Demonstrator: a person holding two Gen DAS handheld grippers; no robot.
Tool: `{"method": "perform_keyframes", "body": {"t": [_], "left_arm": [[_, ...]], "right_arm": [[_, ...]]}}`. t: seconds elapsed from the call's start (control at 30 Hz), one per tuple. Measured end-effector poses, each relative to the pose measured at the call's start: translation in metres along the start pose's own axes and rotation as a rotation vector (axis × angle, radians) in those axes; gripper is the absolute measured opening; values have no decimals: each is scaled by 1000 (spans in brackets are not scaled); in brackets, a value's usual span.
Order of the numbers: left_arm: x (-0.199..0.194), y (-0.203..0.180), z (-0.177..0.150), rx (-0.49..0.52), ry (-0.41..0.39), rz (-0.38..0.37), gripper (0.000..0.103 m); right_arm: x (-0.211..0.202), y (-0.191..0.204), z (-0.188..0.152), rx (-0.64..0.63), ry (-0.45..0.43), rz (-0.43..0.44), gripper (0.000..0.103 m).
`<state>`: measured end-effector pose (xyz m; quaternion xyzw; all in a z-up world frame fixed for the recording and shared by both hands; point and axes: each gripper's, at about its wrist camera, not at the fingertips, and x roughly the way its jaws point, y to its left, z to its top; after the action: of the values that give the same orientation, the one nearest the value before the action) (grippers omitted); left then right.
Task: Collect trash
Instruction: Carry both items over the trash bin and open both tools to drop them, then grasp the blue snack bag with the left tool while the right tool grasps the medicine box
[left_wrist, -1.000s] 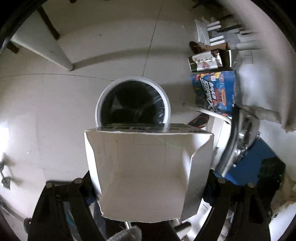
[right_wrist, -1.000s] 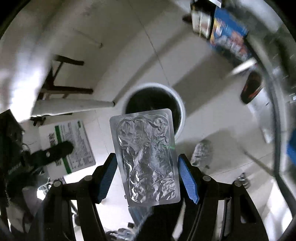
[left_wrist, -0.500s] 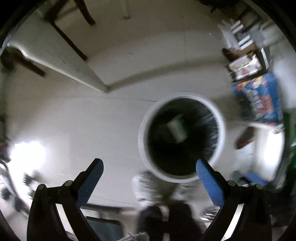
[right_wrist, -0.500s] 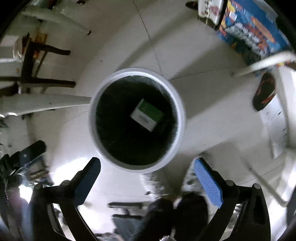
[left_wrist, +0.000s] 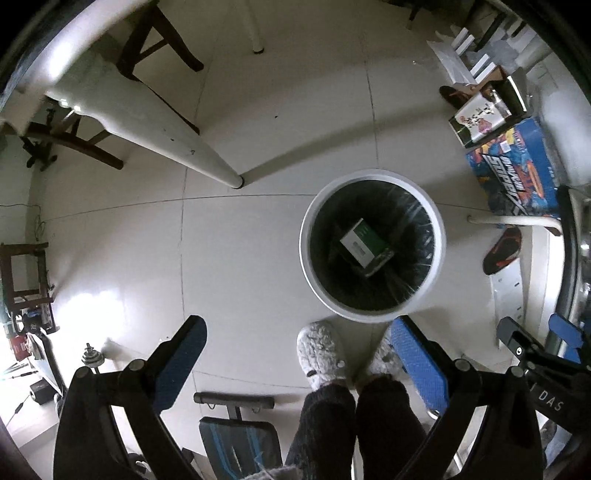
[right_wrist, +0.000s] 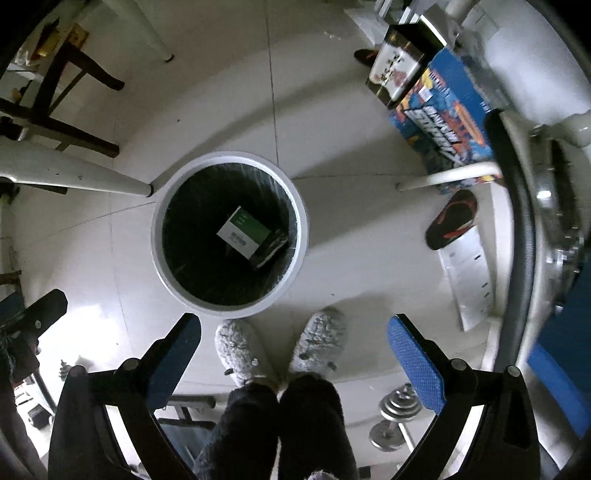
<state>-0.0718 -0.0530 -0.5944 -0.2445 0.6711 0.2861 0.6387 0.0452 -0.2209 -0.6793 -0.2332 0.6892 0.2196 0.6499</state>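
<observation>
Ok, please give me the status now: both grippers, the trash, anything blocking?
Left gripper open, empty. Right gripper open, empty. Green-and-white box lies inside the trash bin. Nothing in the way.

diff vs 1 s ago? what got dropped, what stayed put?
Both grippers let go: the left gripper released the white carton, the right gripper the foil blister pack. Both now stand open and empty. The green-and-white box lies in the bin; the blister pack cannot be made out. The bin stayed put.
</observation>
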Motion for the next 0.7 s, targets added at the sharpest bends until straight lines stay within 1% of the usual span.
{"method": "perform_keyframes", "body": {"t": [0.2,0.3,0.33,0.43,0.57,0.7], "left_arm": [[-63,5,-14,-5,-15,-30,102],[-108,11,-22,1,-41,-34,102],[-116,11,-23,3,-47,-35,102],[-158,16,-29,13,-71,-38,102],[-212,22,-31,18,-115,-48,102],[-262,29,-25,11,-185,-52,102]], "right_arm": [[-66,0,-13,-6,-26,13,102],[-112,1,-19,-9,-50,26,102],[-131,2,-21,-11,-59,33,102],[-175,5,-28,-12,-81,50,102],[-238,11,-35,-12,-102,78,102],[-292,15,-34,13,-130,114,102]]}}
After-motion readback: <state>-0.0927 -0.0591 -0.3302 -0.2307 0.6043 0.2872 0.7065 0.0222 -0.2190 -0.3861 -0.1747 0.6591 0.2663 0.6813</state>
